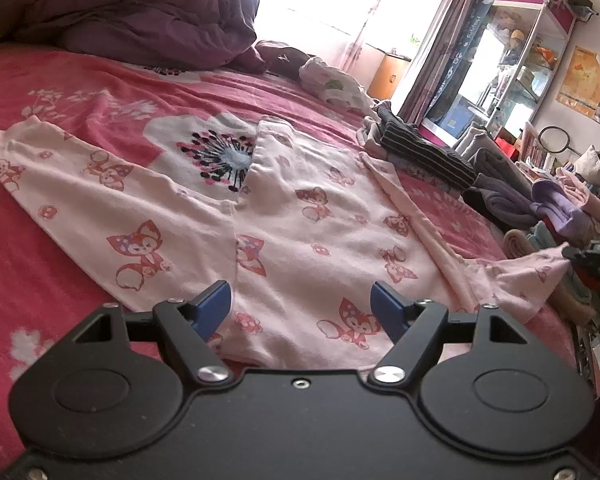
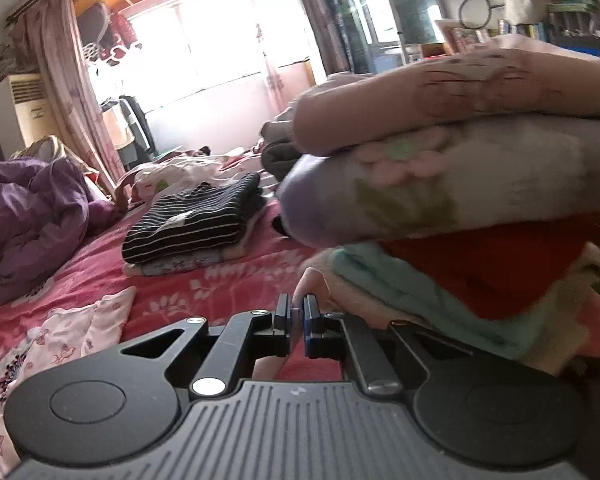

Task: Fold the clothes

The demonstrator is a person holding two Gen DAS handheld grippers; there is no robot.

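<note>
The pink top (image 1: 300,224) is spread on the red bed (image 1: 60,280), its body near and central, one sleeve reaching far left and the other drawn out to the right. The left gripper (image 1: 300,300) hangs over the near hem with its fingers (image 1: 214,304) wide apart and nothing between them; whether they touch the cloth cannot be told. The right gripper (image 2: 296,316) is seen with its fingers (image 2: 282,314) nearly shut on a thin pink edge, judged to be the right sleeve's cuff, beside a stack of folded clothes (image 2: 460,200). The thin pinch could slip if the sleeve is pulled hard, and the cuff would be dropped short of the fold. The stack, just beside the right gripper, could be knocked or dragged. With the hem not pinned by the open left fingers, the whole top could be slid sideways and wrinkled. A striped pile (image 2: 192,224) lies farther back, well apart.
</note>
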